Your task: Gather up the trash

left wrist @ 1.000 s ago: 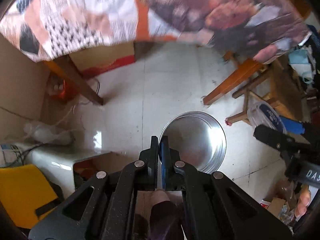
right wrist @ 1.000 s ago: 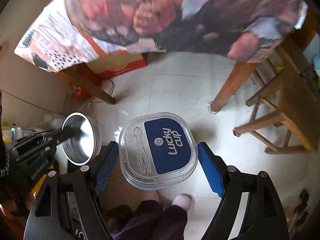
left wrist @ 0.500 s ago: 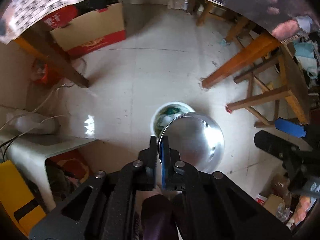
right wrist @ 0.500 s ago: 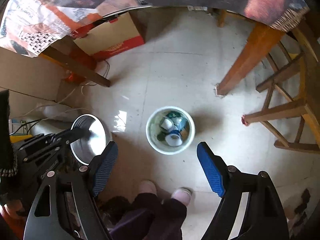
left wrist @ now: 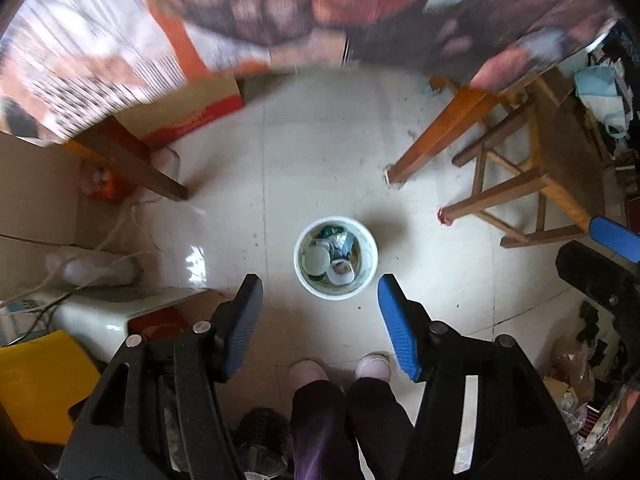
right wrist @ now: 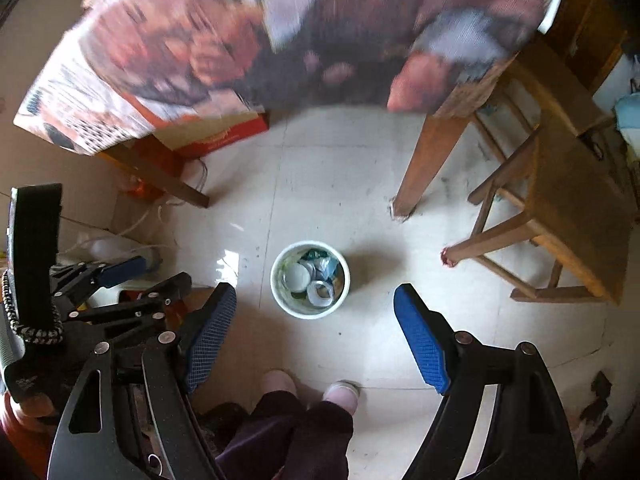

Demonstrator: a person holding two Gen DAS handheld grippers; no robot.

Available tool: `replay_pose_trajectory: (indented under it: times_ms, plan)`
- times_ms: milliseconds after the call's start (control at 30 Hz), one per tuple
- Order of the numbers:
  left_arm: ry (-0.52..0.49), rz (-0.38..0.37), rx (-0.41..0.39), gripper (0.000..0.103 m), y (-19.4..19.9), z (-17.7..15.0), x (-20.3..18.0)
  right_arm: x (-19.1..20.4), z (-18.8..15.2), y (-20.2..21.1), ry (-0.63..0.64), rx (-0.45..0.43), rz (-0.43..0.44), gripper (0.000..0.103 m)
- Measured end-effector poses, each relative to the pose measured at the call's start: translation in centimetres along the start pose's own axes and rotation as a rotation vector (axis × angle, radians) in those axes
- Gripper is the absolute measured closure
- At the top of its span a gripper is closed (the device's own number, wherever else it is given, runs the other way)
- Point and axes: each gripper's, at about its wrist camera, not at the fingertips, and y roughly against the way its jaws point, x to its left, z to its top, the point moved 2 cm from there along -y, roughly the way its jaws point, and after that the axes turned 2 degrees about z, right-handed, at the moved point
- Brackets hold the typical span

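I hold both my tongs high over the floor (left wrist: 328, 152), and both point down. My left tongs (left wrist: 320, 316) are opening up right now, and nothing is between their blue pads (left wrist: 398, 332). My right tongs (right wrist: 314, 336) are spread wide, and they hold nothing too.

Down below sits a small white bin (left wrist: 370, 264) on the pale tiles. It shows in the gap of each pair of tongs. The trash (left wrist: 330, 258) is inside the bin: round lids and little cups, white and blue, all piled up.

My two feet in pink slippers (left wrist: 306, 370) stand near the bin. A wooden table leg (left wrist: 436, 140) and a wooden stool (left wrist: 560, 160) stand off to the right. A cardboard box (left wrist: 192, 108) sits under the table.
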Motion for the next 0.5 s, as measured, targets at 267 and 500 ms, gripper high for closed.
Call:
replay_pose_trajectory:
  times_ms: [267,500]
  plan:
    - [0.022,0.058,-0.213,0.044,15.4,-1.5,-0.9,1.9,-0.2,11.5,0.053,-0.133,0.028,0.025]
    - [0.043,0.024,-0.439,0.044,29.6,-4.5,-0.8,4.4,-1.9,24.1,0.114,-0.343,-0.009,0.025]
